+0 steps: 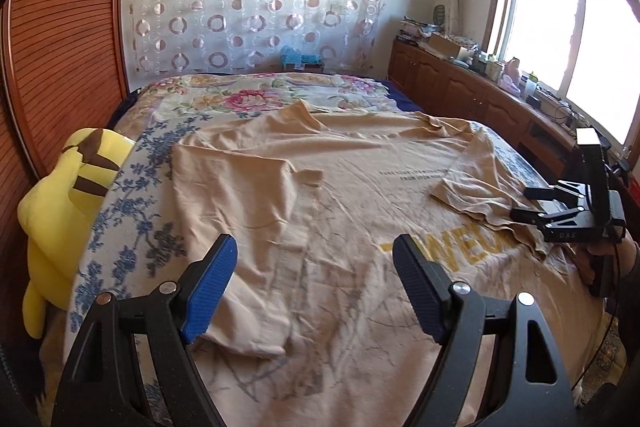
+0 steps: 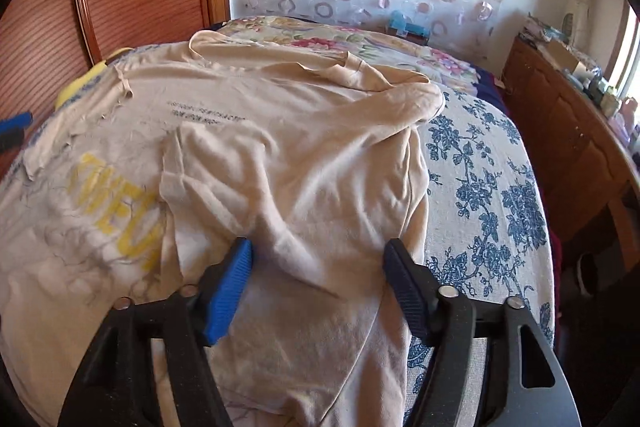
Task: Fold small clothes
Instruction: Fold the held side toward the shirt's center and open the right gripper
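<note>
Beige: one T-shirt, two sleeves folded inward, two open claws.

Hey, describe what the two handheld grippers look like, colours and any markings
Both are black, angular, two-finger tools with silver pivot bolts and triangular cut-outs in their arms. On the left gripper and the right gripper, one ribbed pad is bright blue, the other dark navy. From the side, the right gripper carries faint lettering, a white-topped upright block and a thin cable. A dark sleeve shows behind it.
</note>
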`<state>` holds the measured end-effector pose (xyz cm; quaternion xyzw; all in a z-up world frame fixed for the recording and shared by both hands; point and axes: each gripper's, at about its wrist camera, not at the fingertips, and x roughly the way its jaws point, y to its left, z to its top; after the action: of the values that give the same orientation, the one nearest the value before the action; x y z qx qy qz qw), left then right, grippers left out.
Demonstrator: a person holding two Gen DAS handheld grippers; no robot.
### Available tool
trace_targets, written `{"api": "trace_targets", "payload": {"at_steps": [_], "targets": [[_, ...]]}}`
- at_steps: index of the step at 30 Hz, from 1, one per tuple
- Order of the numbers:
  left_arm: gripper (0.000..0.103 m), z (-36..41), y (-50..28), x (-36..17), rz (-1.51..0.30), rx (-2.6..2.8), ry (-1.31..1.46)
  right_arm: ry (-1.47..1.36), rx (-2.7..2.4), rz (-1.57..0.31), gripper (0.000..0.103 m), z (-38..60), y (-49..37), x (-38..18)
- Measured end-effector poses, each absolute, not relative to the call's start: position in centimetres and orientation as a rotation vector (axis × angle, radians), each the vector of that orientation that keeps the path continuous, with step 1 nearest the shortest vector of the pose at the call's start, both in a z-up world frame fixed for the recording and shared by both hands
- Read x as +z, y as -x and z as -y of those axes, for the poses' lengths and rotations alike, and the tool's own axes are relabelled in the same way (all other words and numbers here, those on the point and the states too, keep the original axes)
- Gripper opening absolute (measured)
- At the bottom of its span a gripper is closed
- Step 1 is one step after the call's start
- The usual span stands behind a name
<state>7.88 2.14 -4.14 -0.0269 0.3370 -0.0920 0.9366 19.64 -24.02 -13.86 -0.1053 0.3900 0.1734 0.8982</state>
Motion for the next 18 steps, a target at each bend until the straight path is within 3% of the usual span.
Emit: {"api": "trace_targets", "payload": {"at_steps": [6, 18], "targets": [[0.081, -3.4, -8.9, -3.9, -0.698, -0.168, 0.04, 0.171, 0.344, -0.842, 0.09, 24.7, -20.7, -14.3], [0.081, -5.4, -13.7, -4.8, -0.768, -0.136, -0.027, 0.153, 0.331, -0.875, 0.102, 24.8, -21.3, -14.5]]}}
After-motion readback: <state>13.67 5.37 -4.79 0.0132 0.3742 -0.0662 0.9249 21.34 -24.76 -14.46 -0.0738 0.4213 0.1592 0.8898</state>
